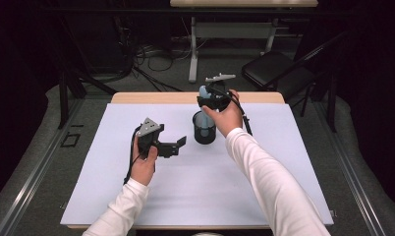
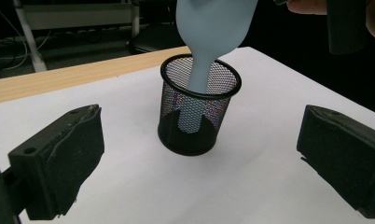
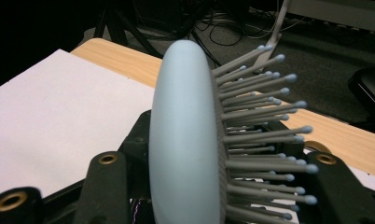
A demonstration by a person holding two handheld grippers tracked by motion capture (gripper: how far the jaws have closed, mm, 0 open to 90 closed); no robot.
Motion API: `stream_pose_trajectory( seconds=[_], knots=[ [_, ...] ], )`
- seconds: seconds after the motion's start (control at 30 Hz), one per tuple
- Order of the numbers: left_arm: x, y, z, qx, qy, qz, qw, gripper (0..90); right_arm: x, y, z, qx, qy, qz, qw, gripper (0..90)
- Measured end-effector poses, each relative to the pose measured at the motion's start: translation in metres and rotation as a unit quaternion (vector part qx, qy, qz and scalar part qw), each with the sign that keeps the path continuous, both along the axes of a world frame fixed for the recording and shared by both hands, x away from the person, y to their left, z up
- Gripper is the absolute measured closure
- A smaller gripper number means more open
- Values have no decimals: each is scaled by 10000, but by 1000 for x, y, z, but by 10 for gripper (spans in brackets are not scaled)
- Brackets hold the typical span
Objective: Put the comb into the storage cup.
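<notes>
A light blue hairbrush (image 1: 204,91) stands upright with its handle down inside a black mesh cup (image 1: 204,129) at the middle of the table's back half. My right gripper (image 1: 212,102) is shut on the brush's head above the cup. In the right gripper view the brush head (image 3: 181,140) sits between the two jaws, bristles (image 3: 265,116) pointing right. The left gripper view has the handle (image 2: 197,79) passing through the rim of the cup (image 2: 199,135). My left gripper (image 1: 176,146) hovers left of the cup, aimed at it, open and holding nothing.
A white sheet (image 1: 136,196) covers the wooden table (image 1: 151,97). Behind the table a black chair (image 1: 274,69) stands at the right, with a desk frame (image 1: 193,54) and cables (image 1: 156,59) on the floor. Broad free sheet lies in front of the cup.
</notes>
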State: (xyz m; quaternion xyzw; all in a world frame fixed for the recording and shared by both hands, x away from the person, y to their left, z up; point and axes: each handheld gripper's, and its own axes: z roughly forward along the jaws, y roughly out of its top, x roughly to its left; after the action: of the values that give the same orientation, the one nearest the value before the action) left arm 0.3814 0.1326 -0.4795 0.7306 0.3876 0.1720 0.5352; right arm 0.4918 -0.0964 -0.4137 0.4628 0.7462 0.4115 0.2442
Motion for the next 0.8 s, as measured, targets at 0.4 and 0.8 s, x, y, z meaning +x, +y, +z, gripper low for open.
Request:
stream_pose_trajectory(
  seconds=[0.4,0.8],
  knots=[
    [1,-1,-1,23,10,-12,10000,10,0,-3,-7,75,-10,-11,10000,463],
    [1,-1,-2,32,25,-10,10000,10,0,-2,-7,84,-3,-6,10000,454]
  ],
)
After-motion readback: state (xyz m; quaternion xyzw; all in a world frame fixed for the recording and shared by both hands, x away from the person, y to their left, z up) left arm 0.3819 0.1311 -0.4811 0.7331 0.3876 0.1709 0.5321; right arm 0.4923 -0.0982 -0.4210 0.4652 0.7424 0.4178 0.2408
